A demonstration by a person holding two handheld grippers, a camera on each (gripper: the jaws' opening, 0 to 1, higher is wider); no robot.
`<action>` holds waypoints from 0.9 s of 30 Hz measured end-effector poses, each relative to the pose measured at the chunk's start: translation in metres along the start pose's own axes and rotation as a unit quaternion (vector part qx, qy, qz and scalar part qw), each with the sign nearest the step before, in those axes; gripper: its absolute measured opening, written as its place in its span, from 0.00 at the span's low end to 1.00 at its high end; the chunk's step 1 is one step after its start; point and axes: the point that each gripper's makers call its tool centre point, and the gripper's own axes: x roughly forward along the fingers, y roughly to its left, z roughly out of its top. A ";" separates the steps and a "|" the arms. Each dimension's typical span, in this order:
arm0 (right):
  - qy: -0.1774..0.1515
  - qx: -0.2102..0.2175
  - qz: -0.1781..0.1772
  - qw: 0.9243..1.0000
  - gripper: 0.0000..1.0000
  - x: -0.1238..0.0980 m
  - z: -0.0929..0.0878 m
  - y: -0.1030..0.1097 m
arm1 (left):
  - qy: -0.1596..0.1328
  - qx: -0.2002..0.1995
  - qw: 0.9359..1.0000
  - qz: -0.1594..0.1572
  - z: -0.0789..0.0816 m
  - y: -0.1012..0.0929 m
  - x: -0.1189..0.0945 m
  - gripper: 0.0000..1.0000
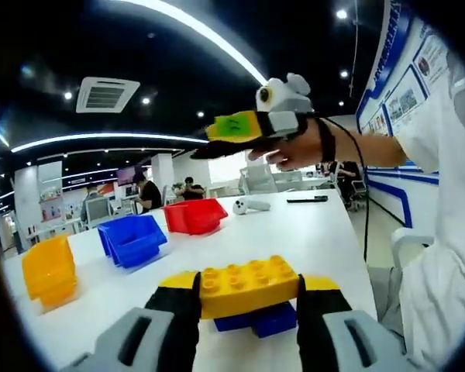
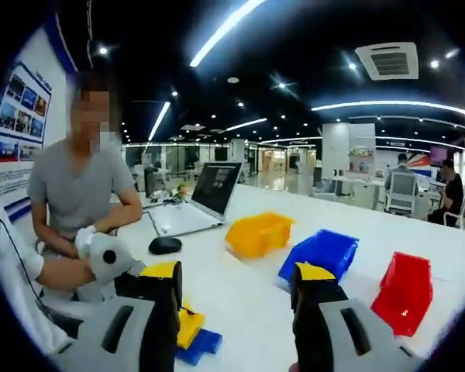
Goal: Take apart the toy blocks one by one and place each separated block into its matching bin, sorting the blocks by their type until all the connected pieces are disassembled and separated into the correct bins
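The left gripper (image 1: 248, 306) is closed on the yellow block (image 1: 248, 285), which sits on a blue block (image 1: 260, 319) over the white table (image 1: 310, 232). The right gripper (image 2: 236, 310) is wide and holds nothing. The pulling apart seems not yet begun. Beyond the yellow block wait the yellow bin (image 1: 48, 270), blue bin (image 1: 132, 239) and red bin (image 1: 195, 215). Next, the right gripper should probably take the blue block.

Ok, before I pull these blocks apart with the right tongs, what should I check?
1. Left tongs clamp the yellow block: ok.
2. Blue block attached beneath it: ok.
3. Right tongs open for a grab: ok.
4. Right tongs lined up on the blue block: not ok, off to the side.
5. Yellow bin, blue bin and red bin upright: ok.
6. Bins hold sorted blocks: cannot tell.
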 end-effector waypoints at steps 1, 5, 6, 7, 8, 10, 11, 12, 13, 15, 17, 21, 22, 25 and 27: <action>-0.006 0.003 -0.006 1.000 0.57 -0.017 -0.004 -0.001 | -0.001 0.000 1.000 -0.002 0.000 -0.001 0.002 0.49; -0.013 0.003 -0.031 0.999 0.55 -0.057 -0.023 -0.005 | 0.000 0.000 1.000 -0.010 0.002 -0.003 0.010 0.49; -0.012 0.013 -0.038 0.999 0.55 -0.066 -0.031 -0.006 | 0.001 0.001 1.000 -0.012 0.003 -0.004 0.012 0.49; -0.016 0.026 -0.042 0.999 0.55 -0.074 -0.038 -0.005 | 0.002 0.002 1.000 -0.014 0.003 -0.006 0.014 0.49; -0.017 0.028 -0.043 0.999 0.56 -0.082 -0.045 -0.003 | 0.003 0.003 1.000 -0.015 0.004 -0.010 0.016 0.49; -0.010 0.017 -0.057 0.998 0.56 -0.093 -0.061 -0.003 | 0.003 0.004 1.000 -0.017 0.005 -0.017 0.017 0.49; -0.004 0.007 -0.063 0.998 0.56 -0.097 -0.068 -0.003 | 0.002 0.003 1.000 -0.017 0.006 -0.020 0.018 0.49; -0.004 0.008 -0.062 0.998 0.56 -0.100 -0.076 0.000 | 0.002 0.003 1.000 -0.017 0.006 -0.023 0.018 0.49; -0.001 0.009 -0.060 0.998 0.56 -0.102 -0.083 0.002 | 0.002 0.003 1.000 -0.017 0.007 -0.025 0.018 0.49; 0.002 0.012 -0.057 0.998 0.56 -0.104 -0.094 0.006 | 0.002 0.002 1.000 -0.016 0.007 -0.026 0.018 0.49; 0.008 0.012 -0.054 0.998 0.55 -0.102 -0.103 0.010 | 0.002 0.002 1.000 -0.017 0.007 -0.027 0.018 0.49; 0.011 0.016 -0.049 0.999 0.55 -0.098 -0.111 0.015 | 0.004 0.004 1.000 -0.020 0.006 -0.027 0.017 0.49; 0.011 0.019 -0.048 0.999 0.54 -0.095 -0.111 0.016 | 0.004 0.004 1.000 -0.020 0.006 -0.026 0.017 0.49; 0.015 0.016 -0.040 0.999 0.52 -0.089 -0.112 0.021 | 0.003 0.003 1.000 -0.020 0.006 -0.024 0.017 0.49; 0.018 0.013 -0.033 0.999 0.52 -0.084 -0.112 0.024 | 0.002 0.003 1.000 -0.020 0.005 -0.022 0.016 0.49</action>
